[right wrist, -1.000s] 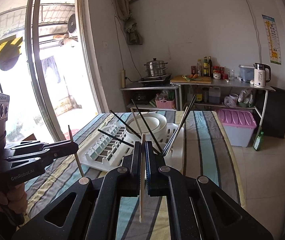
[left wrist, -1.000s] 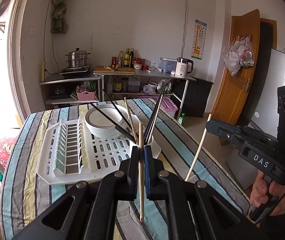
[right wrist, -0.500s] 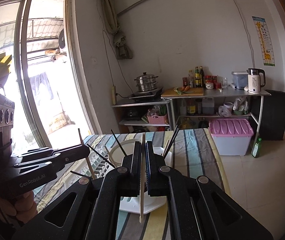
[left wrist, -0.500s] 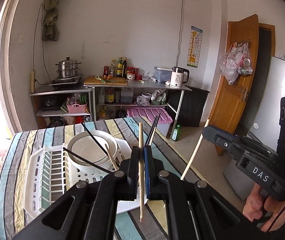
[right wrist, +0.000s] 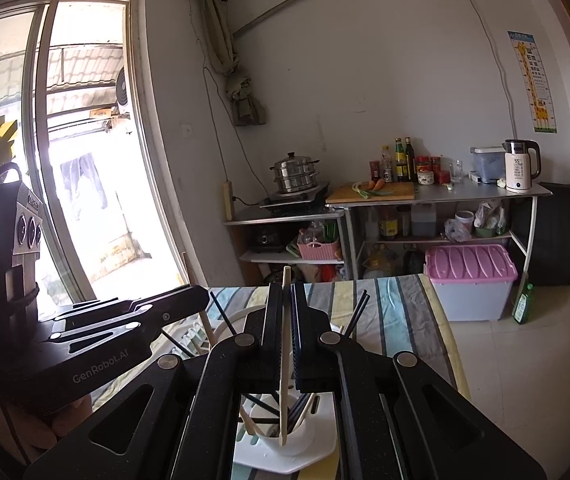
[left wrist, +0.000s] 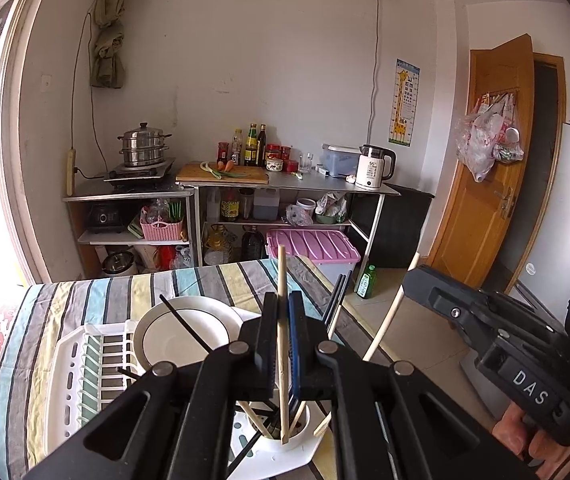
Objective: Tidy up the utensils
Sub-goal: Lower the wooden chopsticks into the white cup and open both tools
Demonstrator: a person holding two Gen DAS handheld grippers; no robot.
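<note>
At lower centre, your left gripper [left wrist: 283,336] and right gripper [right wrist: 285,320] each pinch a slim pale wooden chopstick [left wrist: 282,344] above the round white plastic utensil cup [left wrist: 285,438].

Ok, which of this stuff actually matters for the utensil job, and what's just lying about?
Job:
left gripper with wooden chopstick
right gripper with wooden chopstick
white utensil cup
black chopsticks
dish rack

Lying about:
steamer pot
electric kettle
pink-lidded bin
cutting board

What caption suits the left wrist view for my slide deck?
Left gripper holds a wooden chopstick upright over the white utensil cup.
</note>
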